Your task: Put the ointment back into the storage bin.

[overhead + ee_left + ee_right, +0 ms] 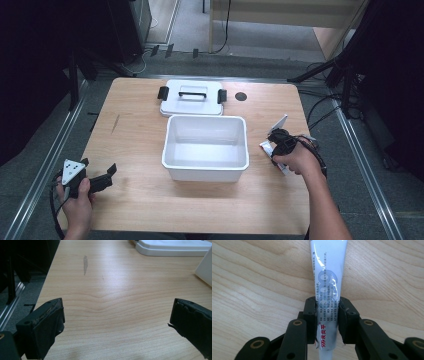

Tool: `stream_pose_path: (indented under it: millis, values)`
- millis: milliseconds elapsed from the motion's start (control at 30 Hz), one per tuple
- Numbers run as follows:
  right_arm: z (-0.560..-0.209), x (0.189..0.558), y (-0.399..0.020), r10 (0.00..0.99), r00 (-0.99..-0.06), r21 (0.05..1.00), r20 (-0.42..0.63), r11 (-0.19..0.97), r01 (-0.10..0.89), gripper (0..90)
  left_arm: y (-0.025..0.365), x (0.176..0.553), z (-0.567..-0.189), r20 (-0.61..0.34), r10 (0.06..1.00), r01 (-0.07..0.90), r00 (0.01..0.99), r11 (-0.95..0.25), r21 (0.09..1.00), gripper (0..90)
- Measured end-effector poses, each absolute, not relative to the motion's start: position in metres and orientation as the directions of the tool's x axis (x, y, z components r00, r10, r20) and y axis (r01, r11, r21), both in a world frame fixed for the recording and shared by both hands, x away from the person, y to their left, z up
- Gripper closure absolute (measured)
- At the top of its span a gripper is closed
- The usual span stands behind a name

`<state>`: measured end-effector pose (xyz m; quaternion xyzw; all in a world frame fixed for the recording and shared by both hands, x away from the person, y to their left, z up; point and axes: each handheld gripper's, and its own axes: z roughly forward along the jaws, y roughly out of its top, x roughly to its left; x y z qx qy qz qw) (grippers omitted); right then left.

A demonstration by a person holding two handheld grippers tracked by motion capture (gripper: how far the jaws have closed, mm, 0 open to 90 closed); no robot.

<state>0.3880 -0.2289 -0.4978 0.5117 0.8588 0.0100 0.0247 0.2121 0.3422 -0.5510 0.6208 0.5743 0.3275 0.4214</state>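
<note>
The white squeeze tube with grey and red print (328, 305) sits clamped in your right claw (327, 320); in the right gripper view both black pads press its flattened sides, the nozzle end runs toward the camera and the wide crimped end reaches away over the wood; the jaws are closed as far as the tube's body lets them. In the high view the tube (278, 125) lies at the right side of the light wooden desk (135, 130), right of the open white rectangular plastic bin (205, 148) and apart from it; its far end looks lifted off the wood, though your hand covers too much for me to be sure. Your right hand (295, 159) wraps the right claw (275, 142) there, with its cable looping beside the wrist.

Your left claw (117, 322) is wide open and holds nothing; in the left gripper view its two black jaws stand far apart over bare wood, with a small dark scuff mark (85, 263) ahead of them. In the high view the left claw (107, 175) rests near the desk's front left corner, well apart from the bin, pointing toward it, your left hand (75, 197) behind it.

The flat white lid with a black handle and black side clips (192, 97) lies behind the bin, just beside its far wall; a small dark round hole (241, 96) shows in the desk to the lid's right.
</note>
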Motion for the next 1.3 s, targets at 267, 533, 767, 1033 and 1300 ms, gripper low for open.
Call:
stream_pose_path:
  millis: [267,533,767,1033,1300]
  values:
    - [-0.477,0.388,-0.230,0.885,-0.465,0.064,-0.031,0.466,0.882,72.1,0.342,0.212,-0.551,-0.077,0.989,0.436,0.125,0.014,0.900,0.0]
    - [-0.452,0.390,-0.228,0.900,-0.436,0.096,-0.009,0.435,0.896,72.1,0.342,0.212,-0.551,-0.079,0.989,0.437,0.126,0.016,0.899,0.0]
    - [-0.437,0.392,-0.224,0.903,-0.429,0.109,0.002,0.426,0.898,72.1,0.342,0.212,-0.551,-0.080,0.989,0.438,0.126,0.017,0.899,0.0]
    - [-0.418,0.395,-0.215,0.906,-0.422,0.120,0.012,0.418,0.901,72.1,0.343,0.212,-0.551,-0.082,0.989,0.437,0.126,0.019,0.899,0.0]
    - [-0.399,0.398,-0.207,0.905,-0.426,0.148,0.020,0.419,0.896,72.1,0.343,0.212,-0.551,-0.081,0.989,0.437,0.127,0.018,0.899,0.0]
